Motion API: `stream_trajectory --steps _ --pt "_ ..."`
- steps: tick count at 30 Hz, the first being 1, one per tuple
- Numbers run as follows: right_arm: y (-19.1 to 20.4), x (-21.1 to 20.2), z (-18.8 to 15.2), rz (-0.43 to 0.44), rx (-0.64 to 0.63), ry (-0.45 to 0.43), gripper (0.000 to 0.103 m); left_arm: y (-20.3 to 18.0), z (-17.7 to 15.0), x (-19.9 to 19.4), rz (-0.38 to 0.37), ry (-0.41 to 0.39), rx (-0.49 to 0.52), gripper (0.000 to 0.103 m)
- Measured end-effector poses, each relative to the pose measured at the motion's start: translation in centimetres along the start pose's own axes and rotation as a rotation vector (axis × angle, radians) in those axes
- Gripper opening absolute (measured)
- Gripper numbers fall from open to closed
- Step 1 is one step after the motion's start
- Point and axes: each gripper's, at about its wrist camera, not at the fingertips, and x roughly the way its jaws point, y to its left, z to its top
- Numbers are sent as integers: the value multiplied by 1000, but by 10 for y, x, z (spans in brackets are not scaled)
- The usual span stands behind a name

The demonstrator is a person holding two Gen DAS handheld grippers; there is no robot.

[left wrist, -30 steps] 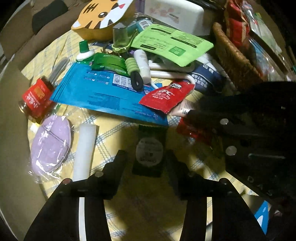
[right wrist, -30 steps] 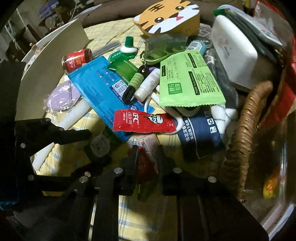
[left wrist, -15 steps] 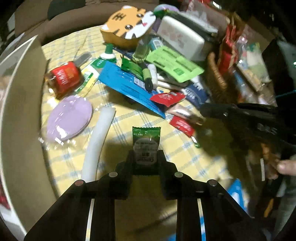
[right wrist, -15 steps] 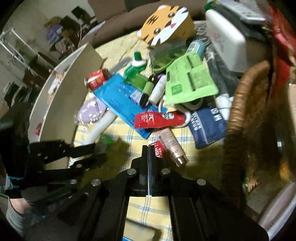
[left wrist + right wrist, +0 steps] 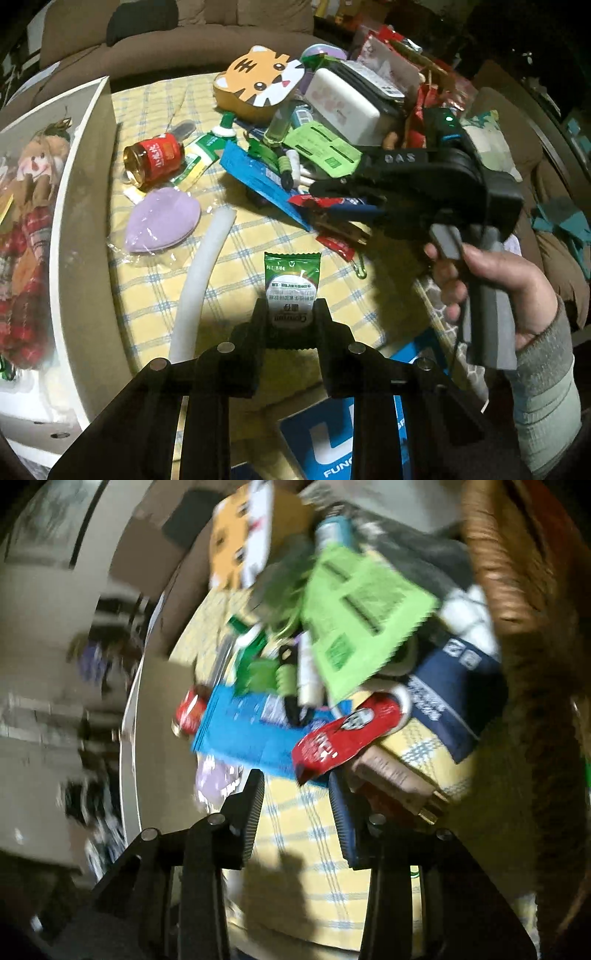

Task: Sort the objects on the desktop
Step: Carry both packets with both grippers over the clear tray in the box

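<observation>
My left gripper (image 5: 291,314) is shut on a small green and white sachet (image 5: 291,284) and holds it above the yellow checked tablecloth (image 5: 236,266). My right gripper (image 5: 297,786) is open and empty; it hovers close over the pile, just in front of a red KFC sauce packet (image 5: 343,734) and a beige tube (image 5: 399,779). In the left wrist view the right gripper (image 5: 332,201) shows at the right, held by a hand, its fingers by the red packet (image 5: 314,201). The right wrist view is blurred.
The pile holds a blue pouch (image 5: 258,177), a lime green packet (image 5: 321,144), a red can (image 5: 155,158), a purple pad (image 5: 162,219), a white tube (image 5: 201,280) and a tiger-face box (image 5: 264,83). A wicker basket (image 5: 517,572) stands right, a white display box (image 5: 74,229) left.
My left gripper closed on the green sachet and lifted it back from the table. My right gripper went from shut to open and moved down toward the red packet.
</observation>
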Motion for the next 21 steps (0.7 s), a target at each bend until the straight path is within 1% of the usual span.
stream_trajectory --steps 3,4,7,9,10,11,12,15,17,18,21 --pt "-9 5 7 7 59 -19 36 1 -1 3 -10 13 7 24" --pt "-12 9 8 0 76 -7 36 2 -1 4 -12 15 8 24" --pt "-18 26 13 26 121 28 36 5 -3 5 -23 19 5 24" --pt "-18 31 15 19 116 24 30 8 -3 4 -28 16 -5 24" --pt "-18 33 15 14 123 19 23 11 -4 4 -34 12 -13 24" --pt "-18 33 15 22 125 10 22 13 -4 5 -39 11 -20 24" --pt "-17 33 15 35 124 1 19 15 -5 6 -45 13 -29 24" --pt "-8 29 11 13 95 -30 17 14 -4 5 -53 10 -34 24" --pt "-1 23 6 15 72 -30 13 11 -4 -3 -64 -4 -30 24" --pt "3 20 3 24 54 -26 8 10 -4 -6 -65 -9 -27 24" --pt "19 1 -10 36 -8 -31 7 8 -6 -24 -77 -34 -28 24"
